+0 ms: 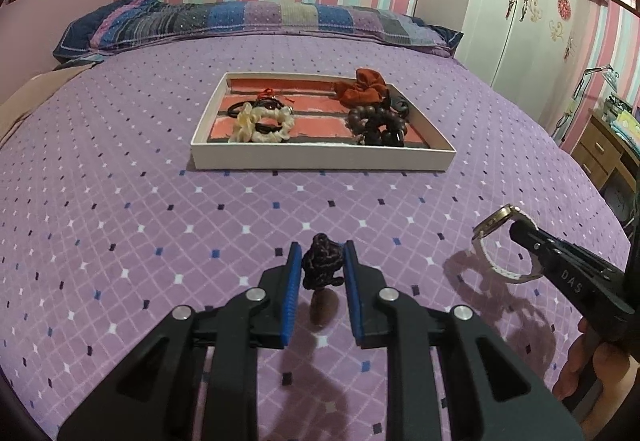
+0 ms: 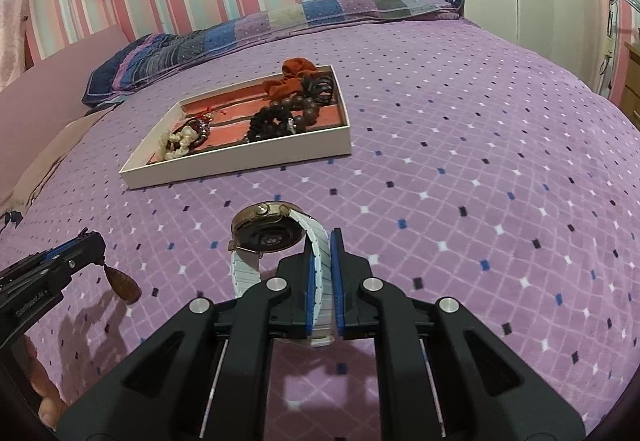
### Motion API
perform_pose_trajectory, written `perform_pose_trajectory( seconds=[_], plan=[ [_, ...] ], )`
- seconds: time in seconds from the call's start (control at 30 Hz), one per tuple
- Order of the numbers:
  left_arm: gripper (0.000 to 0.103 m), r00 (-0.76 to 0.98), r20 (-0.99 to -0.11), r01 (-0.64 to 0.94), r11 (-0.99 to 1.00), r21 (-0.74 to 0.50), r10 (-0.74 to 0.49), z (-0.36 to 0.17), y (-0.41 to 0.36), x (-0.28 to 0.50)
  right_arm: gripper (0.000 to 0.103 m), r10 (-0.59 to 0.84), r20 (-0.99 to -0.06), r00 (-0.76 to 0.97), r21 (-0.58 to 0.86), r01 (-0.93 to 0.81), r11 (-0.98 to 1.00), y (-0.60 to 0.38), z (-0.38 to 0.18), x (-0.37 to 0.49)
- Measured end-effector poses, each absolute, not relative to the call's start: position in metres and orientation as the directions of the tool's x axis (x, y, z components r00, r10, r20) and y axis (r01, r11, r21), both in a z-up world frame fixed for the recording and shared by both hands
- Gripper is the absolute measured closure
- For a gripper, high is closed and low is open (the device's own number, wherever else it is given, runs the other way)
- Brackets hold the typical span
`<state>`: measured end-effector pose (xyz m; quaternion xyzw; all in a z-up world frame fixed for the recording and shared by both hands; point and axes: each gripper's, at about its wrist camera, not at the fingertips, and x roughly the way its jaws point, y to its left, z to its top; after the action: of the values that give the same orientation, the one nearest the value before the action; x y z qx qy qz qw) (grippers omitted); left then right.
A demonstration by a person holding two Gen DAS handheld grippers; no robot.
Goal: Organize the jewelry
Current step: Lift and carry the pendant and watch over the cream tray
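Most of the sorting looks done: the white tray [image 1: 320, 157] on the purple bedspread [image 1: 120, 201] is already loaded with scrunchies and a wooden bead bracelet [image 1: 376, 123]. Two bits are left, both held above the bedspread short of the tray: a white-strap watch [image 2: 272, 237] is clamped in the right gripper [image 2: 322, 281], and a knotted cord pendant [image 1: 322, 267] is pinched in the left gripper [image 1: 320, 281].

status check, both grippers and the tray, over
Left gripper shut on knotted cord pendant. Right gripper shut on watch strap. Tray ahead, already holding bracelets and scrunchies; path clear.
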<state>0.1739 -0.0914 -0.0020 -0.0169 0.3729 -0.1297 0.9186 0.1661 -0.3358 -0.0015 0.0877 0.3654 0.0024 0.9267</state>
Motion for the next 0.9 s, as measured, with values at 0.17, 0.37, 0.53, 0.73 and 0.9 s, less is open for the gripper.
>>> perform_pose_trajectory(
  seconds=[0.17,0.37,0.53,0.73,0.9],
  plan=[
    [0.082,0.688,-0.685,0.219,0.968,-0.121,-0.241,0.004,-0.087,0.178,0.095,0.074,-0.681,0.729,0.170,0.058,0.984,-0.331,0.001,0.174],
    [0.082,0.702,-0.677,0.195,0.974,-0.118,-0.223,0.025,-0.075,0.201,0.095,0.068,-0.676,0.734,0.159,0.055,0.986,-0.328,0.011,0.191],
    [0.082,0.728,-0.652,0.192,0.976,-0.103,-0.212,0.046,-0.072,0.232,0.095,0.055,-0.675,0.735,0.126,0.041,0.991,-0.325,0.017,0.214],
    [0.082,0.751,-0.624,0.203,0.975,-0.092,-0.216,0.066,-0.076,0.275,0.095,0.063,-0.665,0.744,0.117,0.020,0.993,-0.322,0.029,0.261],
    [0.082,0.761,-0.614,0.200,0.976,-0.085,-0.210,0.072,-0.081,0.322,0.095,0.078,-0.659,0.748,0.124,0.006,0.992,-0.321,0.038,0.310]
  ],
)
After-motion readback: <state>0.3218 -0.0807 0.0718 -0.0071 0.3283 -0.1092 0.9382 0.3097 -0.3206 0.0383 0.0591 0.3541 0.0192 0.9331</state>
